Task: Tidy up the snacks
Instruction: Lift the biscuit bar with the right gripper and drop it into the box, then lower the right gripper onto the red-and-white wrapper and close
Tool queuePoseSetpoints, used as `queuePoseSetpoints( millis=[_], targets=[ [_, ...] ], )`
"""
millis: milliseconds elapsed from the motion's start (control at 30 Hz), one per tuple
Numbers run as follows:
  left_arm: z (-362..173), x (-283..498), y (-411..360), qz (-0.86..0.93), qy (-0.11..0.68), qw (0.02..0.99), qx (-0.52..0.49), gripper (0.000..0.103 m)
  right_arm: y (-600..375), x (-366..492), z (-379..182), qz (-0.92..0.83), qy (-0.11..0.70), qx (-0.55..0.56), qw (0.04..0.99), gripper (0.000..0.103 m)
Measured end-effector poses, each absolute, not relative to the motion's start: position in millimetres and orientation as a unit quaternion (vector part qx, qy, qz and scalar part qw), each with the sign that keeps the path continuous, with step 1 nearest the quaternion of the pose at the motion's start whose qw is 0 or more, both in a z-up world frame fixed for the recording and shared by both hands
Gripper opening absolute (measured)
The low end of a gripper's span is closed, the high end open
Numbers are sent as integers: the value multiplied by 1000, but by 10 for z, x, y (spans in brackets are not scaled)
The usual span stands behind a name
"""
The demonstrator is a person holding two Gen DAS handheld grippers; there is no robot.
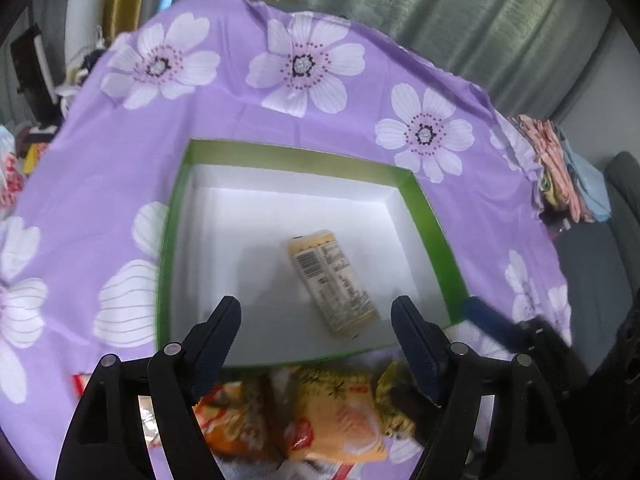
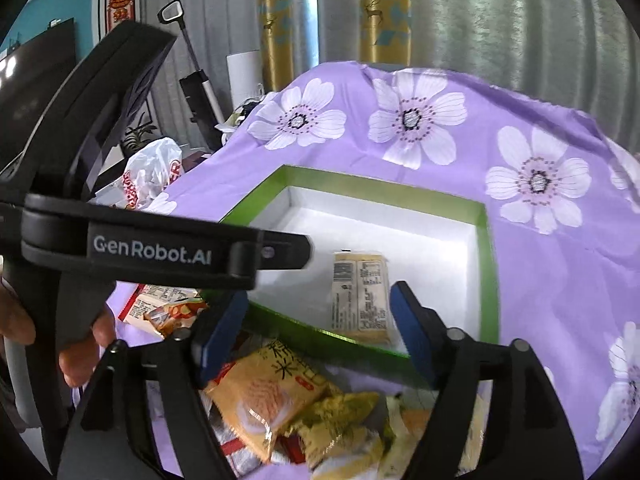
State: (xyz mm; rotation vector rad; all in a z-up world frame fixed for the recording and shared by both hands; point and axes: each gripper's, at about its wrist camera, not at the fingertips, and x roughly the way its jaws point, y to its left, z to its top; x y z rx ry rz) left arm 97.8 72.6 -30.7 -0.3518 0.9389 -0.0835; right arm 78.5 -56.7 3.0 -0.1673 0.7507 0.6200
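Observation:
A green box (image 1: 436, 232) with a white inside stands on the purple flowered cloth. One pale yellow snack packet (image 1: 332, 280) lies flat on its floor, label side up. My left gripper (image 1: 316, 316) hovers over the box's near edge, open, with the packet below and apart from its pads. A heap of yellow and orange snack packets (image 2: 288, 400) lies on the cloth in front of the box. My right gripper (image 2: 316, 324) stands open above that heap, holding nothing. In the right wrist view the same packet (image 2: 362, 296) shows inside the box (image 2: 490, 280).
A hand (image 2: 80, 344) grips the left gripper's black frame (image 2: 160, 252), which crosses the left of the right wrist view. A plastic bag (image 2: 152, 176) and an upright vacuum cleaner (image 2: 196, 92) stand beyond the table's left edge. Folded cloths (image 1: 560, 168) lie off its right edge.

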Motion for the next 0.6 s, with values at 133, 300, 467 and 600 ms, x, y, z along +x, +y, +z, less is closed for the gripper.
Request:
queuePoseSetpoints(
  millis=[133, 300, 467, 600],
  targets=[
    [-193, 795, 712, -34, 439, 885, -152, 90, -618, 615, 176, 284, 355, -86, 887, 85],
    [-48, 575, 682, -33, 426, 893, -141, 91, -683, 417, 332, 270, 342, -94, 895, 88],
    [86, 382, 623, -35, 417, 899, -130, 98, -750, 270, 440, 259, 339, -92, 900, 93],
    [143, 247, 574, -35, 414, 901, -124, 99, -811, 147, 516, 250, 333, -89, 905, 99]
  ],
)
